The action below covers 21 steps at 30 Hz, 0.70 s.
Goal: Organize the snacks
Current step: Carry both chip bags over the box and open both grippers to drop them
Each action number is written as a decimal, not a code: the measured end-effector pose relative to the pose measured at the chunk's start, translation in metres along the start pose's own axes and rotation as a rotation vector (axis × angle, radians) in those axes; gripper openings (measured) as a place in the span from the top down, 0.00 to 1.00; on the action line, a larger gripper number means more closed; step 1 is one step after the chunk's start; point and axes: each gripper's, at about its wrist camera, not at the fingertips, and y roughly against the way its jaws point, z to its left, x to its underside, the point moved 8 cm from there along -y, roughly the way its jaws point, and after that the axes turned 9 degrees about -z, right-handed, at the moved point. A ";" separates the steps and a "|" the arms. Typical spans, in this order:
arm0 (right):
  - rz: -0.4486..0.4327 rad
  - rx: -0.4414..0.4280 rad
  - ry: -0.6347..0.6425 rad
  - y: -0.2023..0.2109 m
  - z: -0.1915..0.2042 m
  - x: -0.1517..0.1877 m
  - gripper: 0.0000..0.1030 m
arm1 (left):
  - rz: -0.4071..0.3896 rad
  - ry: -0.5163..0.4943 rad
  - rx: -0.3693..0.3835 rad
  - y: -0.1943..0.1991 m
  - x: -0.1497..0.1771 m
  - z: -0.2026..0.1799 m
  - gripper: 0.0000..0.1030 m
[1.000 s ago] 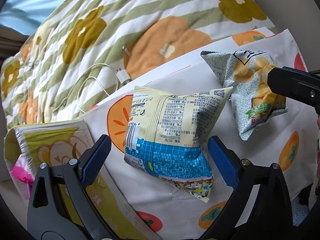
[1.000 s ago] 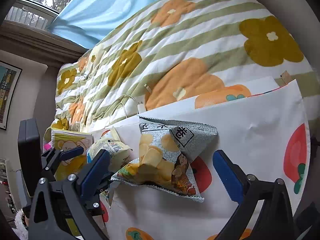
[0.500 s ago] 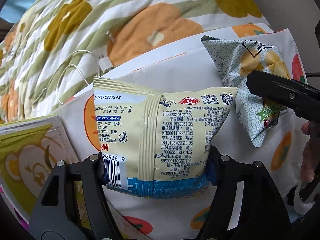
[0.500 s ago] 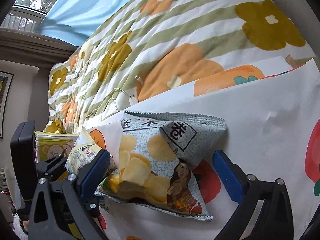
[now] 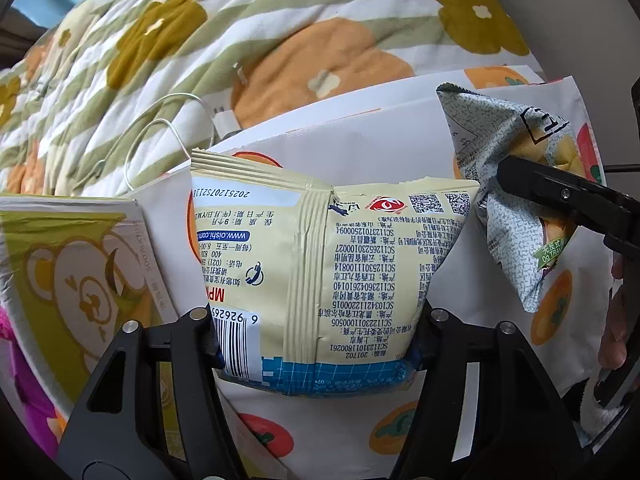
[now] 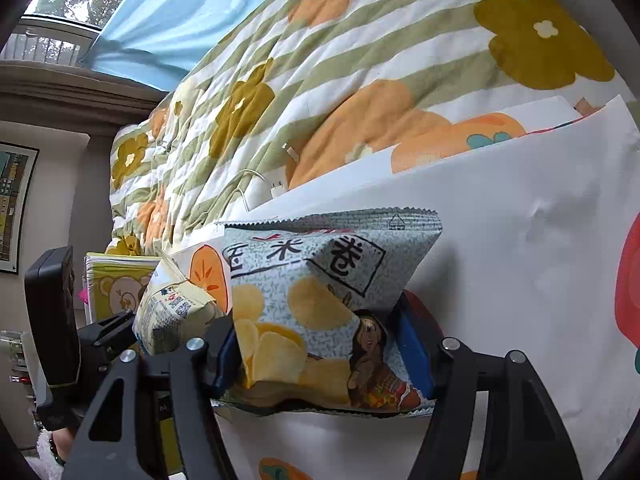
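- At the far left of the left view lies a yellow pack with a bear (image 5: 76, 280) drawn on it. A bit of pink shows under its corner.
- Behind it is a quilt (image 5: 248, 40) with green stripes and big orange and brown flowers. A thin white cable (image 5: 160, 136) curls on the quilt.
- A white sheet with orange fruit pictures (image 5: 360, 152) covers the spot where the snacks are.
- The left gripper (image 5: 316, 340) has just been closing, and its two blue pads now squeeze the yellow snack bag (image 5: 332, 264) from both sides. The bag stands up between the fingers with its back side showing: a barcode, small print and a blue band at the bottom.
- To the right is the grey chip bag (image 5: 508, 184). It is near the yellow bag, and they seem to meet at one corner.
- The right gripper (image 6: 324, 352) has also just been closing. Its blue pads press on the lower part of the grey chip bag, which shows yellow chips and a small cartoon figure.
- In the right view, the left gripper and the yellow snack bag sit just to the left of the chip bag.
- At the far right edge of the left view, part of a hand (image 5: 614, 320) shows.
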 end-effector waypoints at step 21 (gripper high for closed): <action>-0.168 -0.066 0.295 0.113 0.097 -0.006 0.39 | -0.375 0.162 -0.015 0.190 0.007 0.013 0.44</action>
